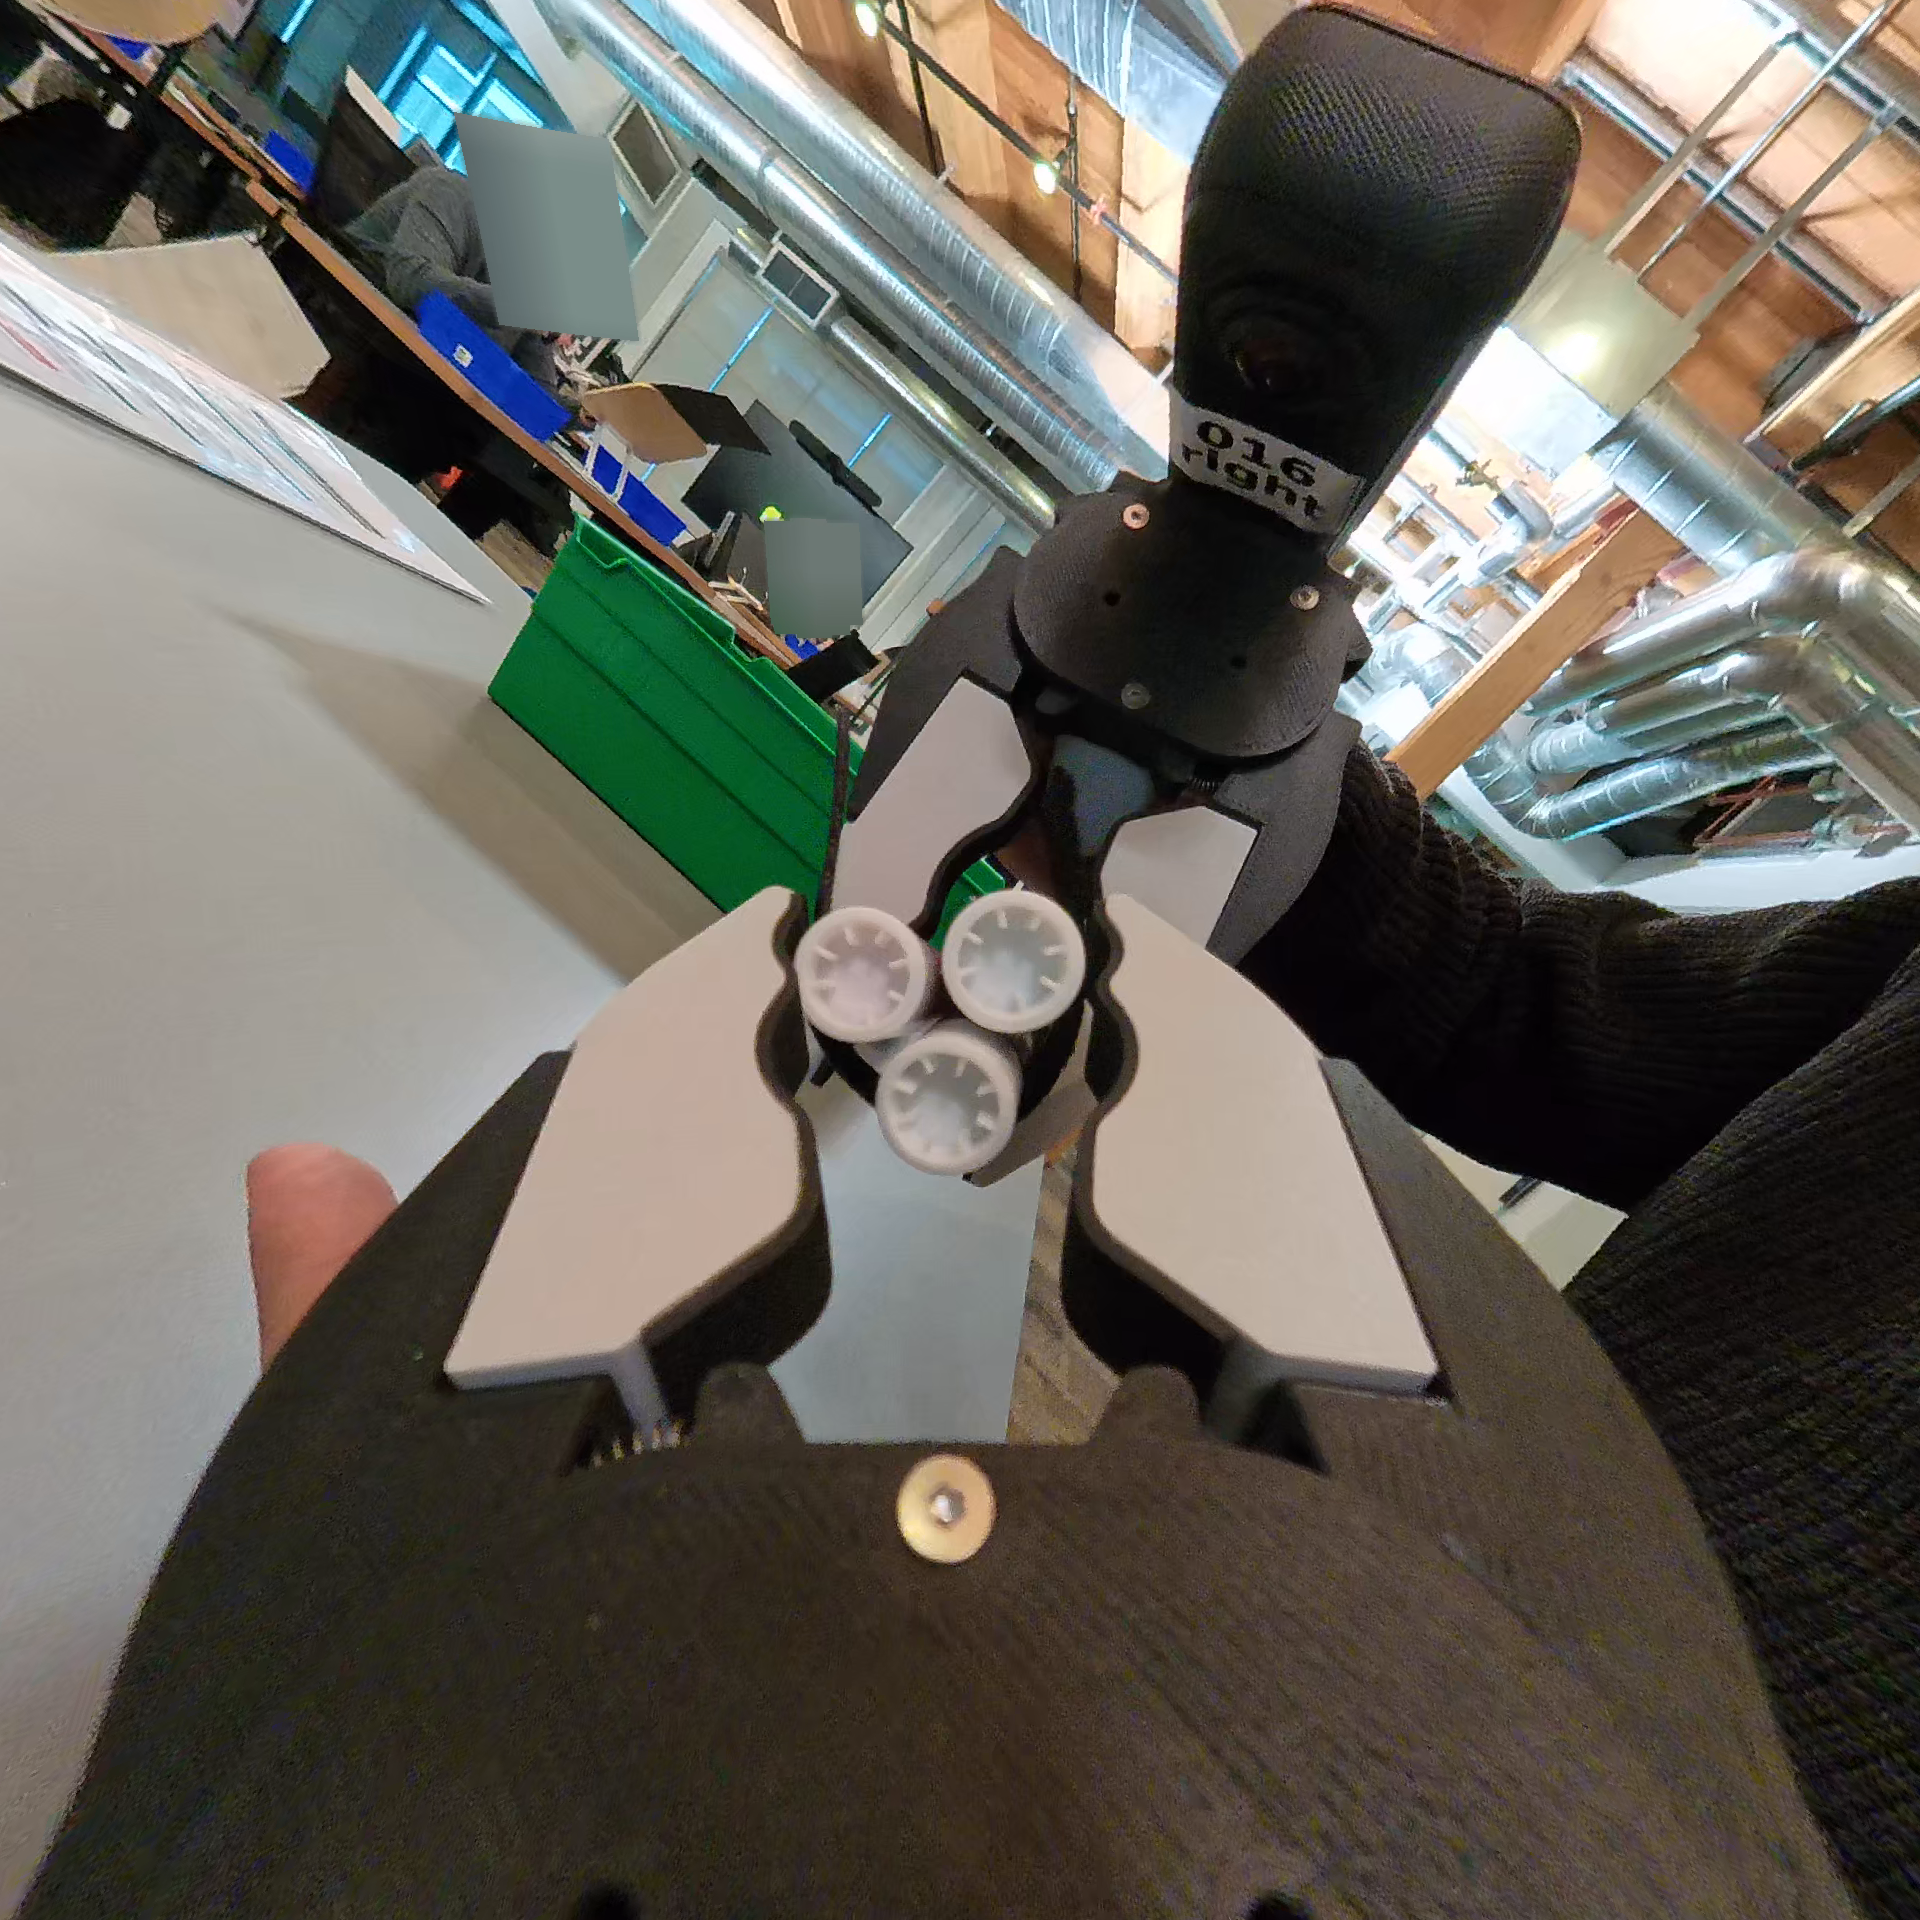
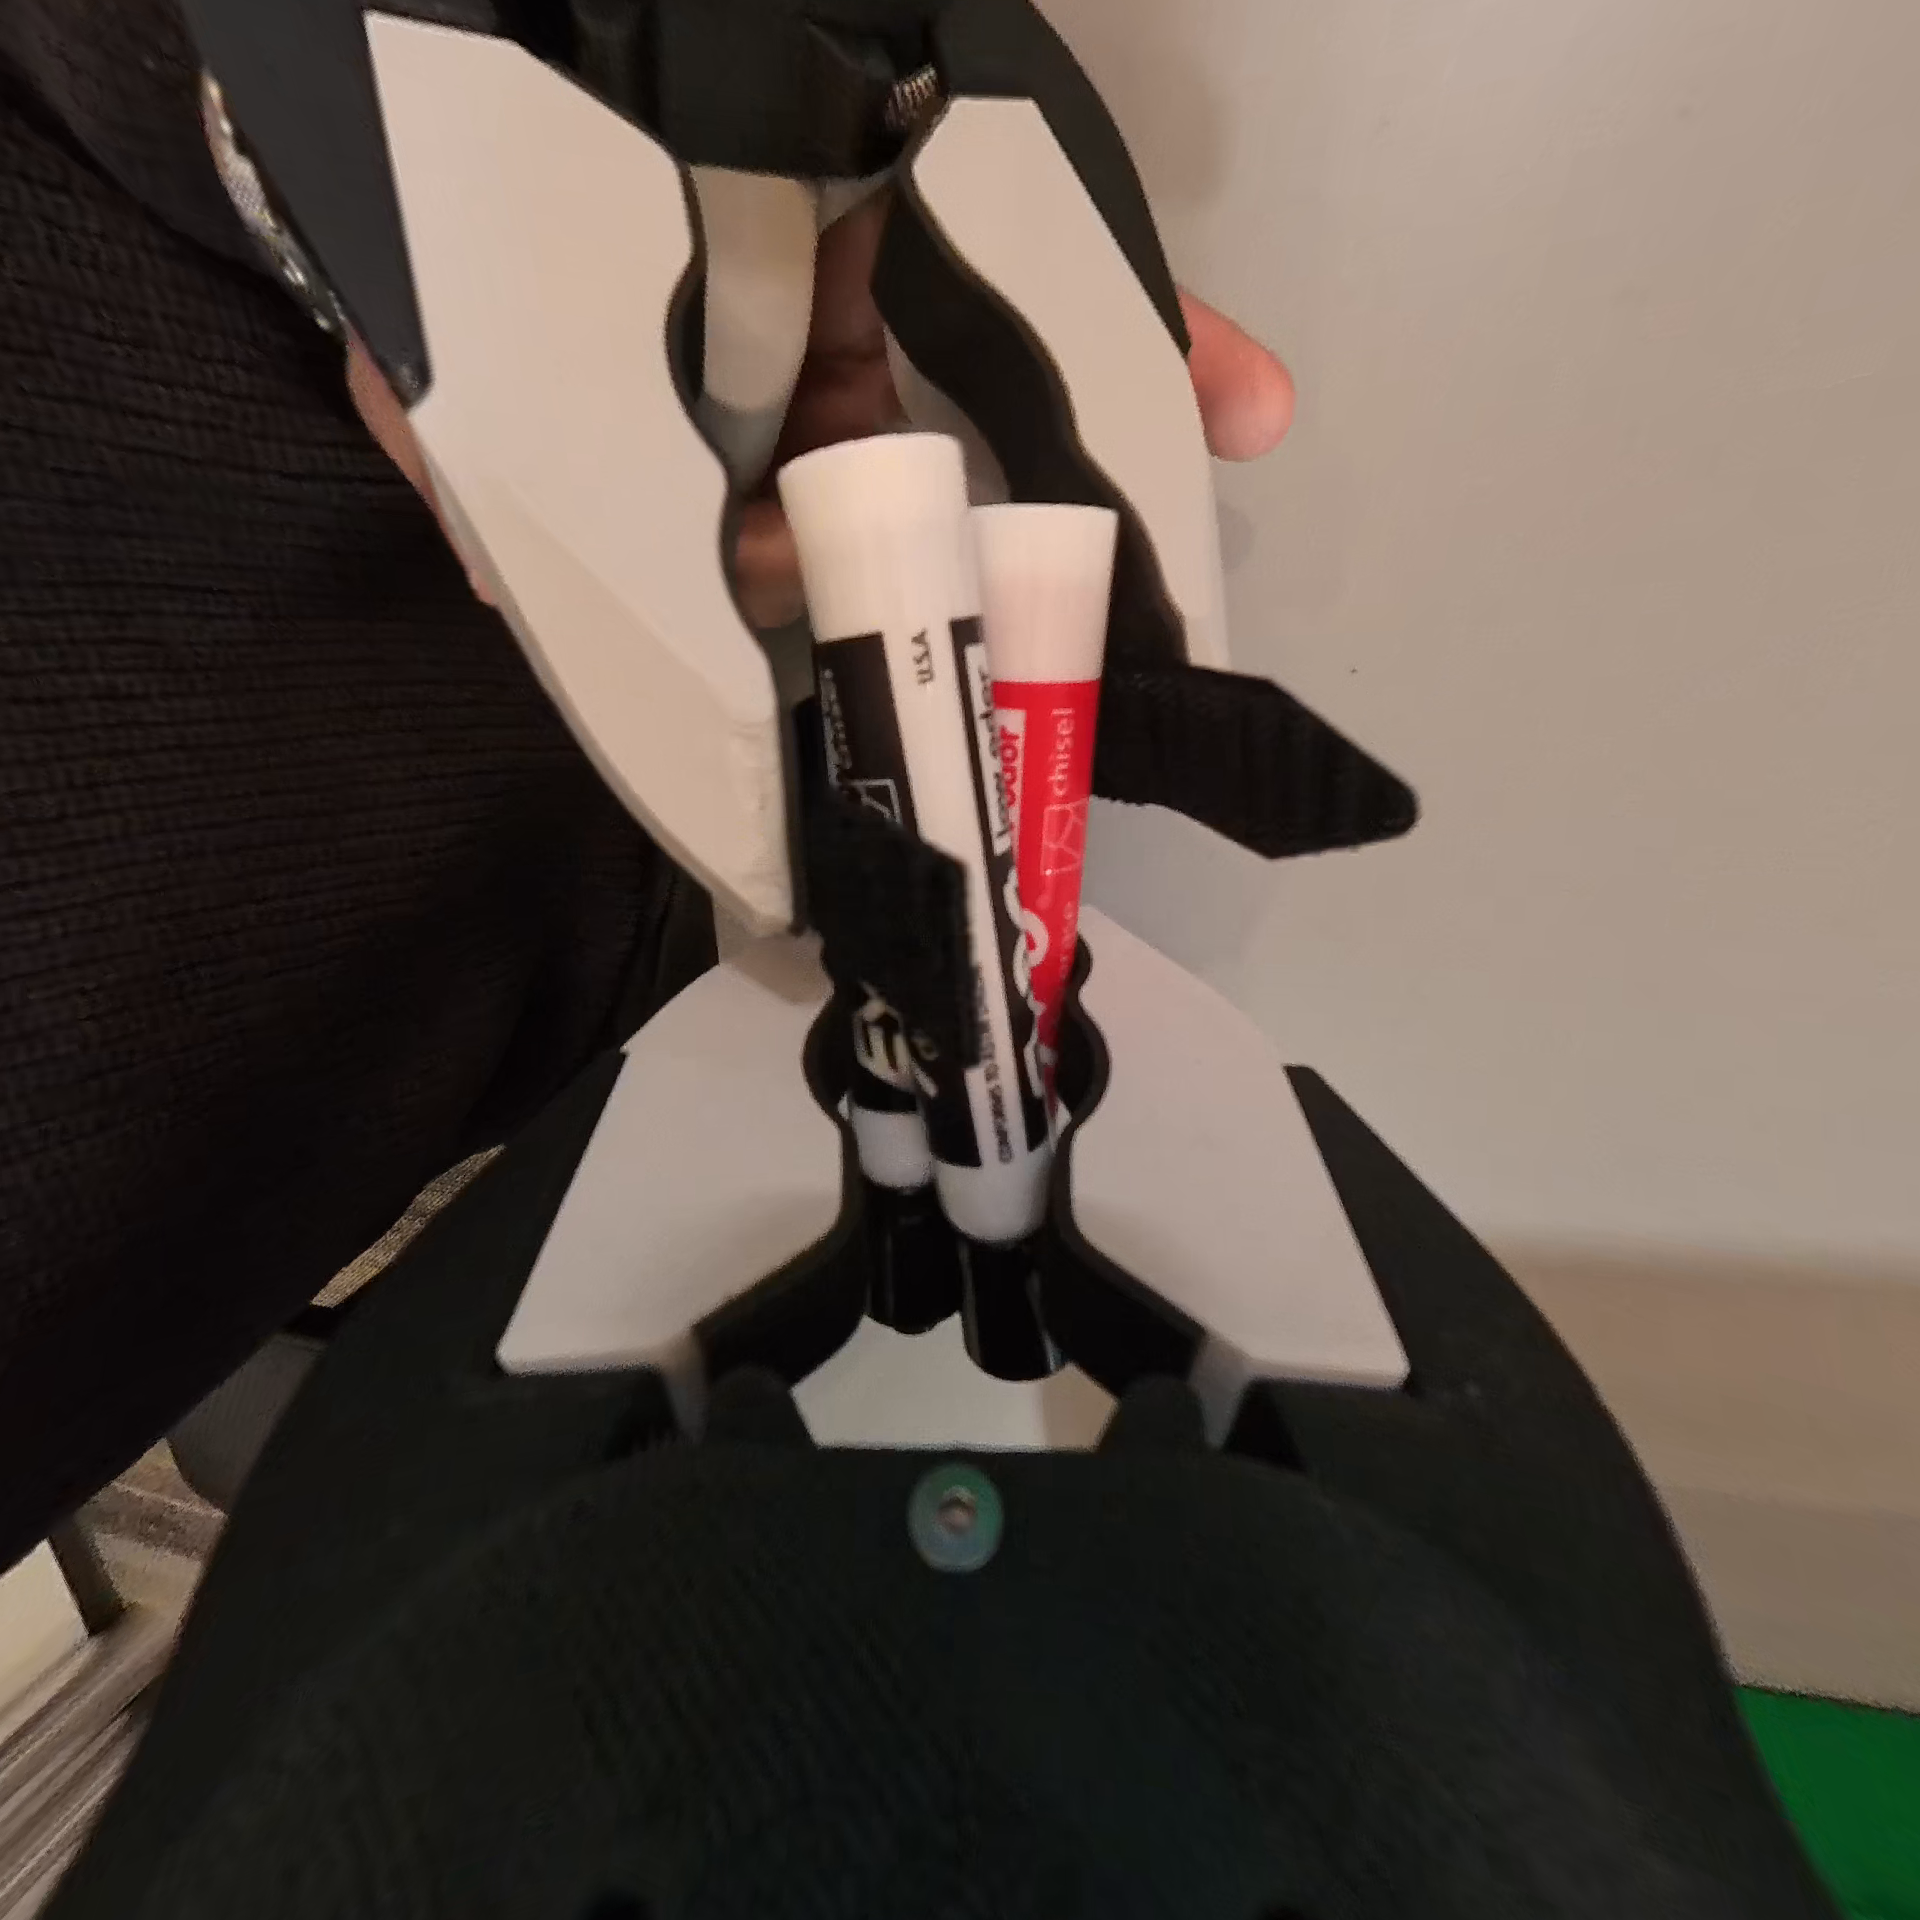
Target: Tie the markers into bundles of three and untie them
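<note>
Three markers point(image 1: 940, 1013) are held up in the air between the two grippers, well above the pale desk point(image 1: 208, 831). The left gripper point(image 1: 940, 997) is clamped round their white butt ends, and the right gripper point(image 2: 951, 1049) is closed on the barrels nearer the caps (two black, one red). A black strap point(image 2: 1262, 769) wraps the bundle, its loose tail sticking out sideways between the tools.
</note>
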